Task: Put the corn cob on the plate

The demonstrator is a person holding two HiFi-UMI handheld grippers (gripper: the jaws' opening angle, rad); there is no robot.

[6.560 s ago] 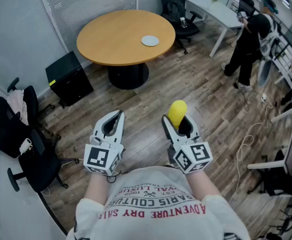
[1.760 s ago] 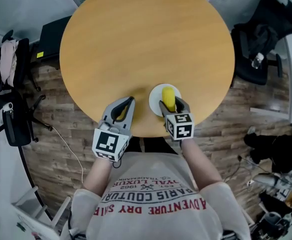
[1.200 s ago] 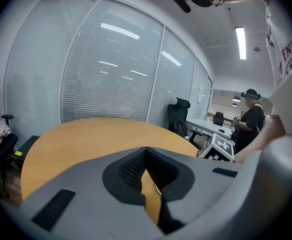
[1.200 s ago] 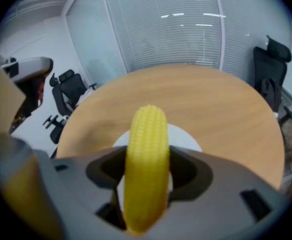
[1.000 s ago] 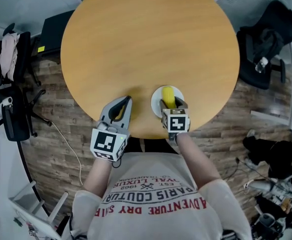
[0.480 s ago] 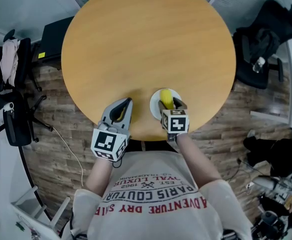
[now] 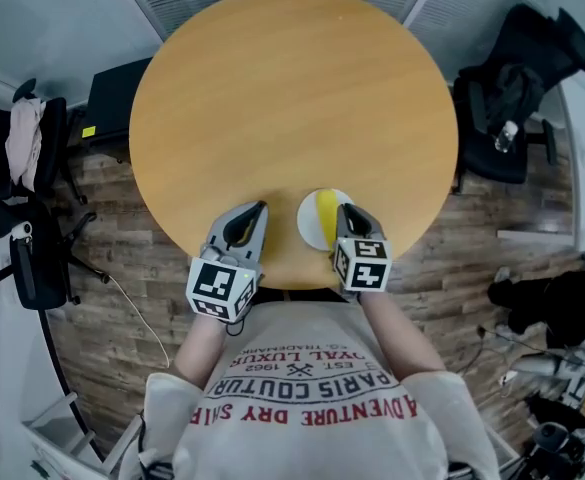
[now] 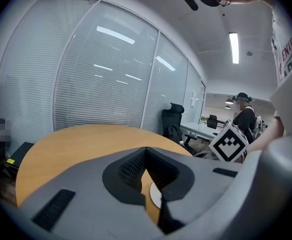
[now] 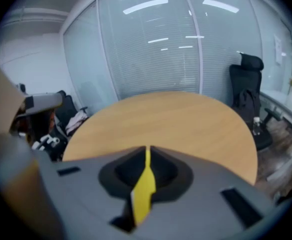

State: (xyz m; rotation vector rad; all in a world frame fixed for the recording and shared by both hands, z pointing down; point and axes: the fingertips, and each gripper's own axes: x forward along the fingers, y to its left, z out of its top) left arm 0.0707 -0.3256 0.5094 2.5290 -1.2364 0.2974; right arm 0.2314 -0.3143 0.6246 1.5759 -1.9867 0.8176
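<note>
The yellow corn cob (image 7: 323,211) lies on the small white plate (image 7: 309,231) near the front edge of the round wooden table (image 7: 292,98). My right gripper (image 7: 346,211) hovers just right of the cob, above the plate's rim. Its jaws are closing to a thin slit with nothing held between them. In the right gripper view the corn cob (image 9: 144,188) shows only as a yellow strip through that slit. My left gripper (image 7: 259,208) rests shut and empty over the table edge, left of the plate. A sliver of the plate (image 8: 155,199) shows past its jaws.
Black office chairs stand right of the table (image 7: 517,63) and at the far left (image 7: 12,178). A black box (image 7: 109,80) sits on the wooden floor by the table. A person (image 8: 243,120) stands far off among desks.
The right gripper stood open around the cob on the plate. It has since come off the cob, risen slightly to the right and brought its jaws together. The left gripper stayed put.
</note>
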